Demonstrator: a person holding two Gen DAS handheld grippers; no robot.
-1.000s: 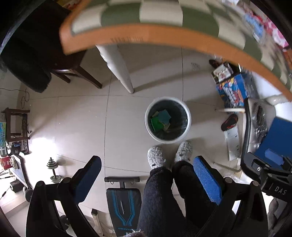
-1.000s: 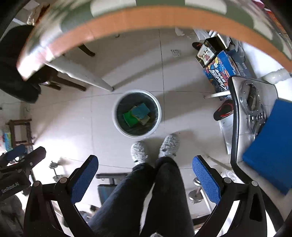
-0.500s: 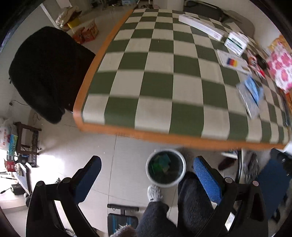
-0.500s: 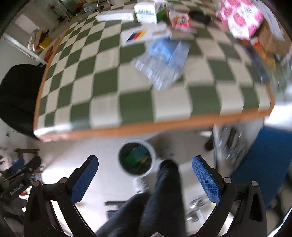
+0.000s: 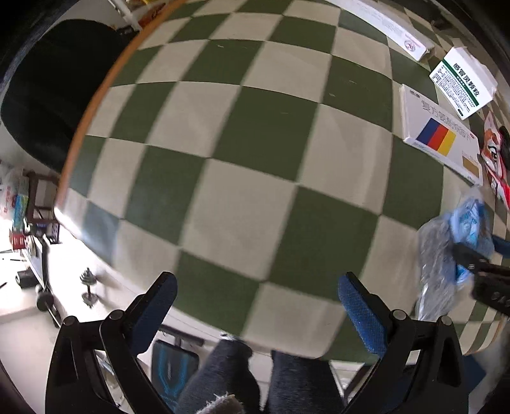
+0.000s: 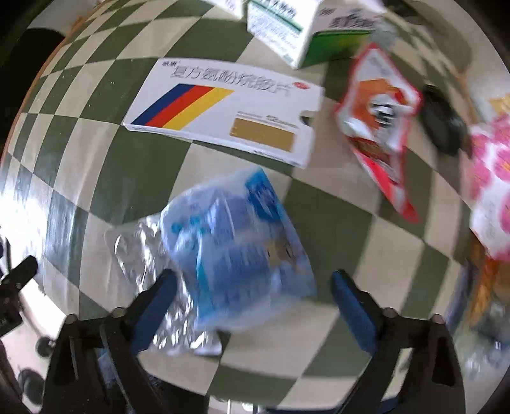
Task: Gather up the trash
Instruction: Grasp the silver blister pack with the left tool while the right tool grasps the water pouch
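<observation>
Both views look straight down on a green-and-white checked table (image 5: 255, 133). A crumpled blue plastic packet (image 6: 236, 242) on a silver foil wrapper (image 6: 140, 251) lies below my right gripper (image 6: 253, 296). The jaws are closing with the packet between them, and the pads do not visibly press on it. The picture is blurred. My left gripper (image 5: 258, 302) hangs open over bare squares near the table's front edge, holding nothing. The same packet (image 5: 468, 219) shows at that view's right edge. No trash bin is in view.
Behind the packet lie a white box with blue, red and yellow stripes (image 6: 223, 108), a green-and-white box (image 6: 287, 28), a red snack wrapper (image 6: 379, 121), a black object (image 6: 443, 121) and a pink flowered pack (image 6: 491, 184). A person's legs (image 5: 229, 375) show below the table edge.
Both grippers have swung from above the floor bin to over the tabletop. The bin has left both views, and the right gripper's fingers stand slightly closer together around the blue packet.
</observation>
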